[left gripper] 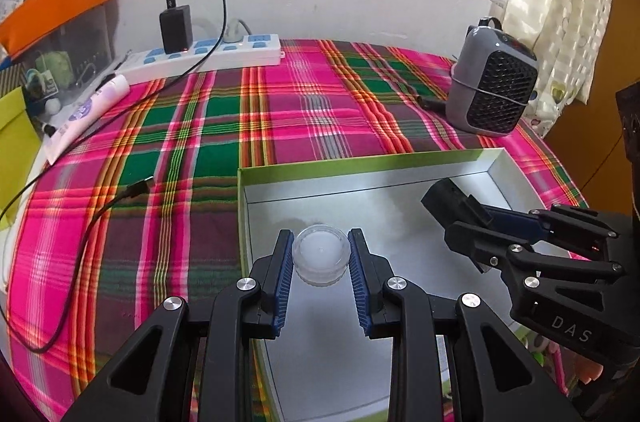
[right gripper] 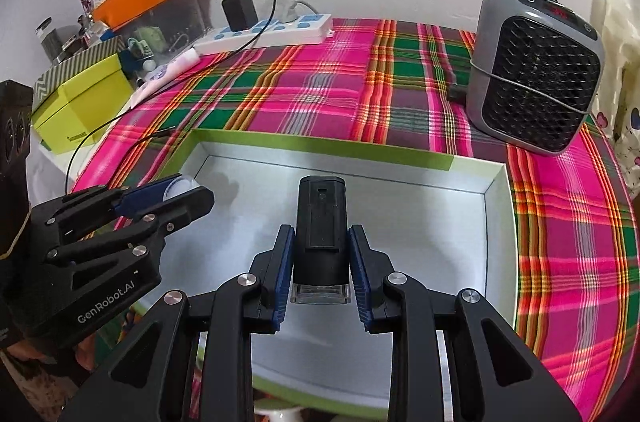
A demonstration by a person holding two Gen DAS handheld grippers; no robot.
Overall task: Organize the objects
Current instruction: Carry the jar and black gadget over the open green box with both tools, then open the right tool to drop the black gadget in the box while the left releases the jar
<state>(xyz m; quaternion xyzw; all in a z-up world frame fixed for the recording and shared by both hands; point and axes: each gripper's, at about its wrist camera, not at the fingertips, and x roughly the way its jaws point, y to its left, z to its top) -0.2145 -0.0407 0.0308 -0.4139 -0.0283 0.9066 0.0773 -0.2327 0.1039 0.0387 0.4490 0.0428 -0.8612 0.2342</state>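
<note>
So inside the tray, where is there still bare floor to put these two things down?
Most of the tray floor is bare: open between the clear jar in the left gripper and the black device in the right gripper, plus along the far wall.

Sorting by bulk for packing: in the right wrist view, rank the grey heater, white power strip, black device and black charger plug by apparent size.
1. grey heater
2. white power strip
3. black device, though nearness to the camera inflates it, so 2 and 3 are unsure
4. black charger plug
</note>
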